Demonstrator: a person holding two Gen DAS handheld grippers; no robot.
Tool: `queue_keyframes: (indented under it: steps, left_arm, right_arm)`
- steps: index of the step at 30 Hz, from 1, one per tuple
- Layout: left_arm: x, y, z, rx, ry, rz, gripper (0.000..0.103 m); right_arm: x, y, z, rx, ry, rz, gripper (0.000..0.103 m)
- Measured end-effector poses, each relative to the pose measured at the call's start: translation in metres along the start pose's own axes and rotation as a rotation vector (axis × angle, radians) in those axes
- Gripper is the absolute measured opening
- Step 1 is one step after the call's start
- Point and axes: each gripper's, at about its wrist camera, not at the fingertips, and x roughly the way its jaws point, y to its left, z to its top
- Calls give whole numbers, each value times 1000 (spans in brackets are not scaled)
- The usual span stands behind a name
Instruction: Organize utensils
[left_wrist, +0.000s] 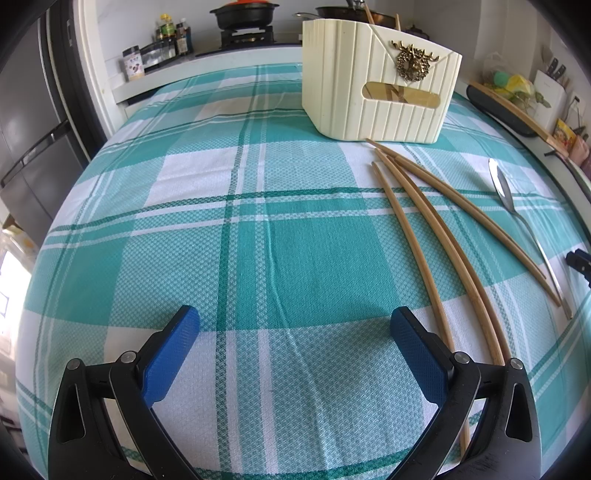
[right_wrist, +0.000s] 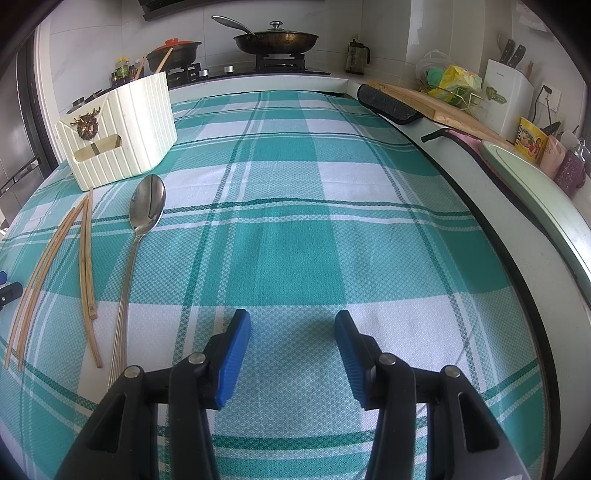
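A cream ribbed utensil holder (left_wrist: 376, 81) with a brass deer ornament stands at the far side of the checked tablecloth. It also shows at the left in the right wrist view, as the holder (right_wrist: 122, 136), with two chopsticks standing in it. Several bamboo chopsticks (left_wrist: 424, 229) lie loose in front of it, and a metal spoon (left_wrist: 517, 206) lies to their right. My left gripper (left_wrist: 294, 312) is open over bare cloth, left of the chopsticks. My right gripper (right_wrist: 292, 314) is open over bare cloth, right of the spoon (right_wrist: 147, 206) and chopsticks (right_wrist: 86, 258).
A stove with a lidded frying pan (right_wrist: 277, 38) and a black pot (left_wrist: 243, 14) runs along the back. A wooden cutting board (right_wrist: 436, 105), a knife block (right_wrist: 506, 92) and a pale green tray (right_wrist: 535, 184) line the right counter. A fridge (left_wrist: 29, 129) stands at the left.
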Motion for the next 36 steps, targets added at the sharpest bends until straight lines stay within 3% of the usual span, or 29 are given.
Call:
queue_keyframes:
  steps: [19, 23, 26, 28, 36]
  left_arm:
    - [1, 0, 0, -4, 1, -12, 102]
    - [-5, 8, -1, -44, -17, -71, 102]
    - [-14, 13, 0, -155, -36, -191, 102]
    - [-16, 5, 5, -170, -40, -223, 102]
    - [15, -36, 33, -40, 22, -52, 101]
  right_arm:
    - [0, 0, 0, 1, 0, 0, 48]
    - [0, 0, 0, 1, 0, 0, 49]
    - [0, 0, 0, 1, 0, 1, 49]
    - [0, 0, 0, 2, 1, 1, 49]
    - [0, 0, 0, 4, 0, 3, 49]
